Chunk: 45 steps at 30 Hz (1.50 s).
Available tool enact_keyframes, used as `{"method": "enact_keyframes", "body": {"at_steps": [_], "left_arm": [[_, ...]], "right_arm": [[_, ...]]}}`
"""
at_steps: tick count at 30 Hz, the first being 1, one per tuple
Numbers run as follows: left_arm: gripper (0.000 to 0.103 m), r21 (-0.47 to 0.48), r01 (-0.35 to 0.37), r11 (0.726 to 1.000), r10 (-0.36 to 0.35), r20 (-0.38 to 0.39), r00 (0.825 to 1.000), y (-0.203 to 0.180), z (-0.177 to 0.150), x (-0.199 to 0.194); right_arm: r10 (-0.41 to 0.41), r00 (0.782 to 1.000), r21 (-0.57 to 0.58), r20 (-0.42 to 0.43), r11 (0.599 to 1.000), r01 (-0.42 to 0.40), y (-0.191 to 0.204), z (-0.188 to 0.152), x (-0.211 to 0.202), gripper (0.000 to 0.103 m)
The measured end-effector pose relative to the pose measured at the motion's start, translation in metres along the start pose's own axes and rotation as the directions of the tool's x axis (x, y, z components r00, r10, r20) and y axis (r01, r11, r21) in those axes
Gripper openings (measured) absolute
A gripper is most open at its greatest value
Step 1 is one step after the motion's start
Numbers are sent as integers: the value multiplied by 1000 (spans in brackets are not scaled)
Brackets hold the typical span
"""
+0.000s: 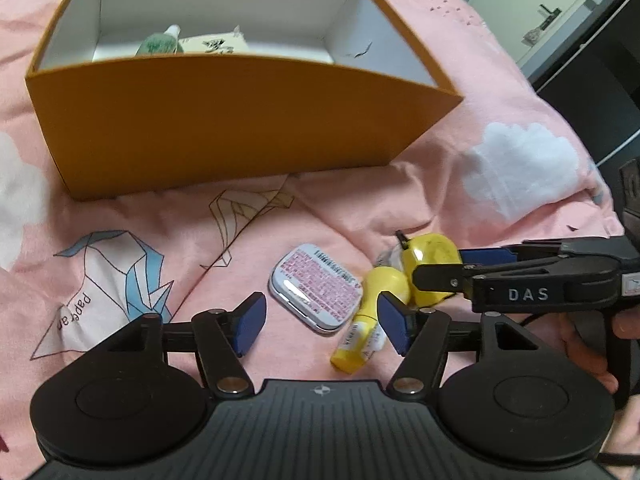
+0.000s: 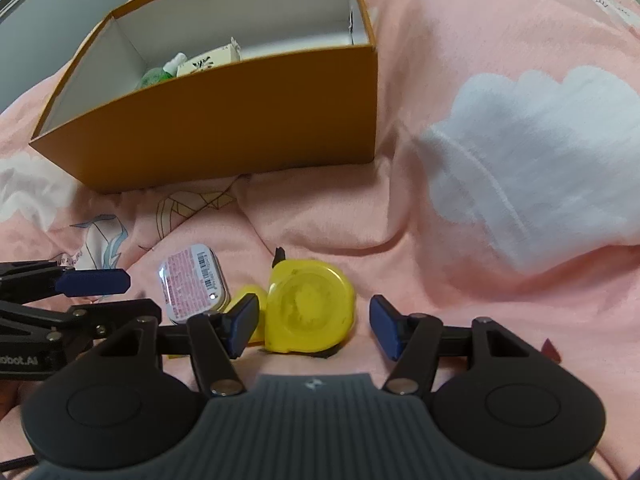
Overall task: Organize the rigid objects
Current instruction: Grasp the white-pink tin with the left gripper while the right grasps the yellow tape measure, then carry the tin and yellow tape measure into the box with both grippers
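Note:
An orange box (image 1: pixel 224 120) with a white inside stands on the pink bedding and holds a green bottle (image 1: pixel 158 45) and a white packet (image 1: pixel 212 45). In front of it lie a small tin (image 1: pixel 316 288), a yellow tube (image 1: pixel 370 320) and a yellow tape measure (image 1: pixel 430 268). My left gripper (image 1: pixel 320 320) is open, its jaws either side of the tin and tube. My right gripper (image 2: pixel 310 324) is open with its jaws around the tape measure (image 2: pixel 310 308). The box (image 2: pixel 224 120), tin (image 2: pixel 194 284) and tube (image 2: pixel 250 300) also show in the right wrist view.
The pink bedding (image 2: pixel 480 140) is rumpled, with folds beside the objects and a white cloud print (image 2: pixel 532 148) to the right. A dark cabinet and floor (image 1: pixel 580 40) lie past the bed's far right edge.

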<state>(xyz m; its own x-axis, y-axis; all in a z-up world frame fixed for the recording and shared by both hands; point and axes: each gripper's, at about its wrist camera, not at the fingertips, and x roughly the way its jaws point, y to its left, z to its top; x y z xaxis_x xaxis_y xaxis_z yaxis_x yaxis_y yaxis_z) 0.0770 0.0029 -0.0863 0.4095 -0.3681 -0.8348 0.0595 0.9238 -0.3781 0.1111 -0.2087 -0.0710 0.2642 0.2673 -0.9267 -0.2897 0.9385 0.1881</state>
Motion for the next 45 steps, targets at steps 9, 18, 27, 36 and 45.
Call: {"method": "enact_keyframes", "body": {"at_steps": [9,18,27,36,45], "left_arm": [[71,-112,17,994,-24,-61,998,12,4,27],[54,-193,43,980,-60,-81,995,21,7,46],[32,-178,50,983,-56,-28,998,17,9,32],[19,-129,66,989,-55,82,995,11,10,0],[19,-106,68,992,-49,176,983,1,21,-25]], "right_arm": [[8,1000,13,-25,1000,-8,-2,5,13,58],[6,1000,-2,-20,1000,-6,1,5,13,52],[9,1000,1,-18,1000,-9,0,6,12,52],[11,999,7,32,1000,-11,0,7,-1,52],[6,995,-50,96,999,-2,9,18,-16,52]]}}
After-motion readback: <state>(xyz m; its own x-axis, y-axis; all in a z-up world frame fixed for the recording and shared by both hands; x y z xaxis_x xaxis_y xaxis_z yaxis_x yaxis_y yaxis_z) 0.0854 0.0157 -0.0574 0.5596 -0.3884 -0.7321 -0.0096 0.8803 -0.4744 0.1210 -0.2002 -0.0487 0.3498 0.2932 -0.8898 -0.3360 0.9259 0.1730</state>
